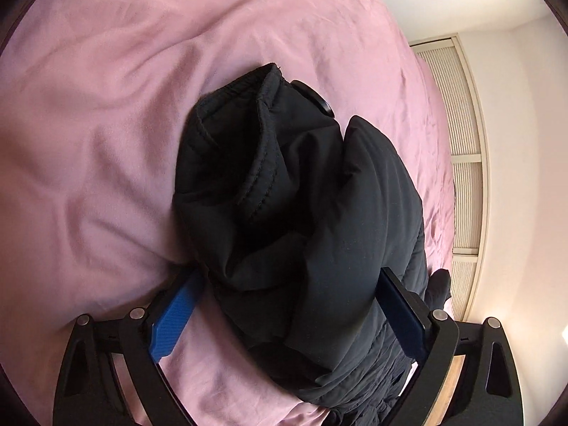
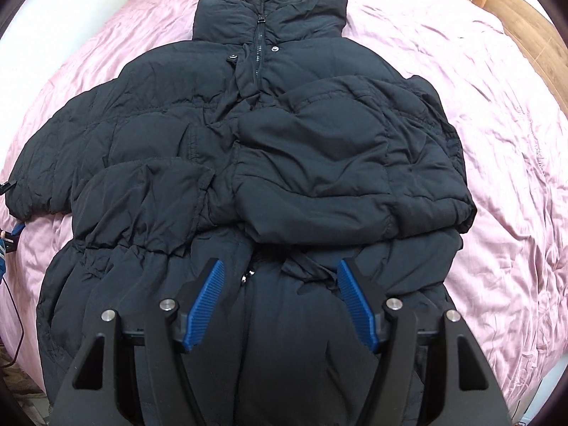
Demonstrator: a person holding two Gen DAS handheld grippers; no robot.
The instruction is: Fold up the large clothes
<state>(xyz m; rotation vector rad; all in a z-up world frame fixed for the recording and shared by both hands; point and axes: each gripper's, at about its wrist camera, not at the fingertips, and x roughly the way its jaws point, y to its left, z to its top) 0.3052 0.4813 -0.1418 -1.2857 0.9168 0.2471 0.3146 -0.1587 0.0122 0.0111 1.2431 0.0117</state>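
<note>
Broadly, item one: a bed with a pink cover (image 2: 497,142), creased all over, filling both views (image 1: 106,124) and bearing everything listed below.

Item two: a black padded jacket (image 2: 170,113), laid front-up in the middle of the cover, collar (image 2: 269,3) at the far end and hem nearest the right wrist camera. The zip (image 2: 258,41) is closed up to the collar, with two snap studs (image 2: 274,48) just below it. One sleeve (image 2: 348,156) lies folded across the chest; the other sleeve (image 2: 42,163) reaches outward toward the left side of that view.

Item three: the outstretched sleeve as seen by the left wrist camera (image 1: 284,184), a bunched dark roll with its stitched cuff (image 1: 255,113) pointing away.

Item four: left gripper (image 1: 284,305), jaws spread wide with the sleeve between them; the blue pads (image 1: 174,316) sit at either flank of the cloth, and whether they press it cannot be told.

Item five: right gripper (image 2: 280,305), jaws parted, holding nothing, poised above the lower front of the jacket near the waist gathers.

Item six: slatted cupboard doors (image 1: 461,163) beyond the bed's far edge, and a strip of wooden floor (image 2: 525,17) at the upper right corner.
</note>
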